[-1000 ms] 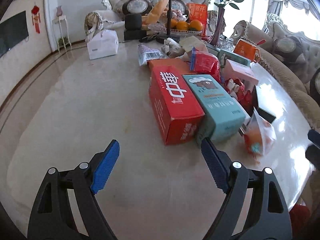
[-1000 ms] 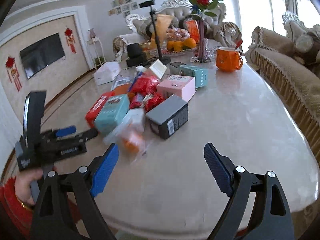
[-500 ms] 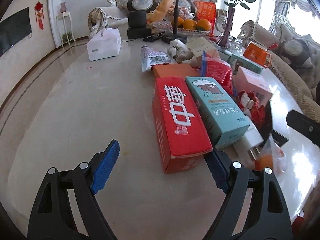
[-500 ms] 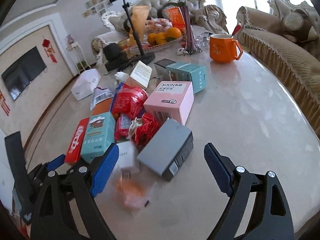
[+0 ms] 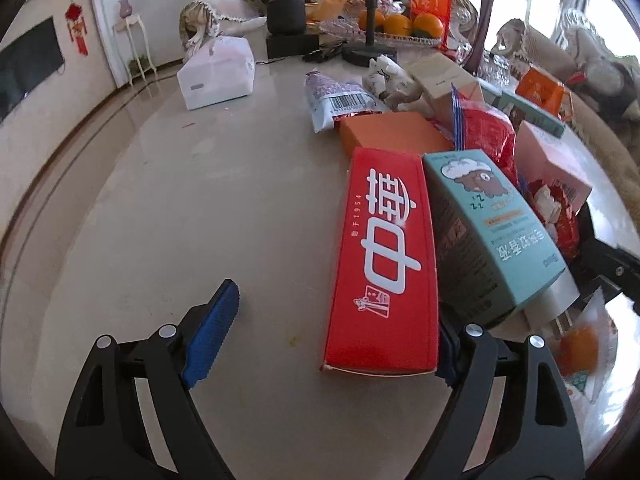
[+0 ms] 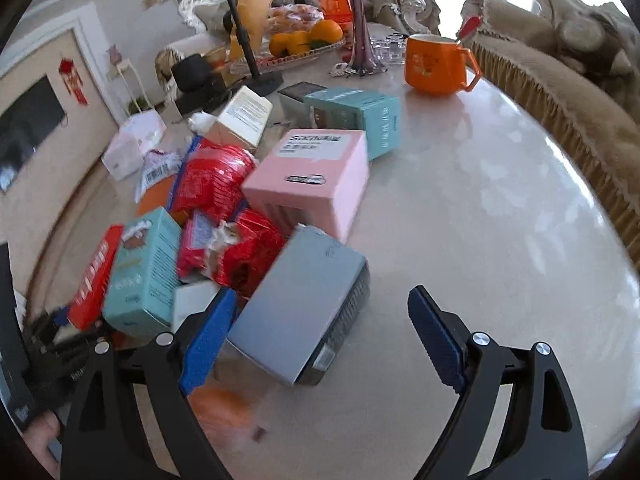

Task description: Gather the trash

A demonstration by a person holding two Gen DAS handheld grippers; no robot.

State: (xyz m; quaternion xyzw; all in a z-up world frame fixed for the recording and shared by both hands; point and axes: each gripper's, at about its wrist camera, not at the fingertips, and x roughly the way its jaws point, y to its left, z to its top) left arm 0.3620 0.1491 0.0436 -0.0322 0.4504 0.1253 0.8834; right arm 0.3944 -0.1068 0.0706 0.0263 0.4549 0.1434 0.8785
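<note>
1. The left gripper (image 5: 326, 326) is held over the worktop (image 5: 180, 220) with its jaws wide apart; nothing is clamped between them.
2. The near end of the red box (image 5: 386, 256) is seen lying flat in the gap, close against the right-hand jaw and well clear of the left-hand one.
3. The teal box (image 5: 492, 232) is seen just beyond the right-hand jaw, lying alongside the red box and touching it.
4. An orange box (image 5: 392, 132) and a barcoded wrapper (image 5: 336, 100) are found farther ahead of the jaws, past the red box.
5. The right gripper (image 6: 320, 328) is likewise held with its jaws wide apart and empty of any grip.
6. The grey box (image 6: 300, 308) is seen in the gap, its near corner beside the left-hand jaw; whether it is touched cannot be told.
7. A blurred orange packet (image 6: 224, 404) lies below the left-hand jaw, on the worktop.
8. Red wrappers (image 6: 236, 248) and the pink box (image 6: 312, 176) are piled ahead of the jaws, beyond the grey box.
9. An orange mug (image 6: 436, 64) stands far ahead, toward the right-hand jaw's side, apart from the pile.
</note>
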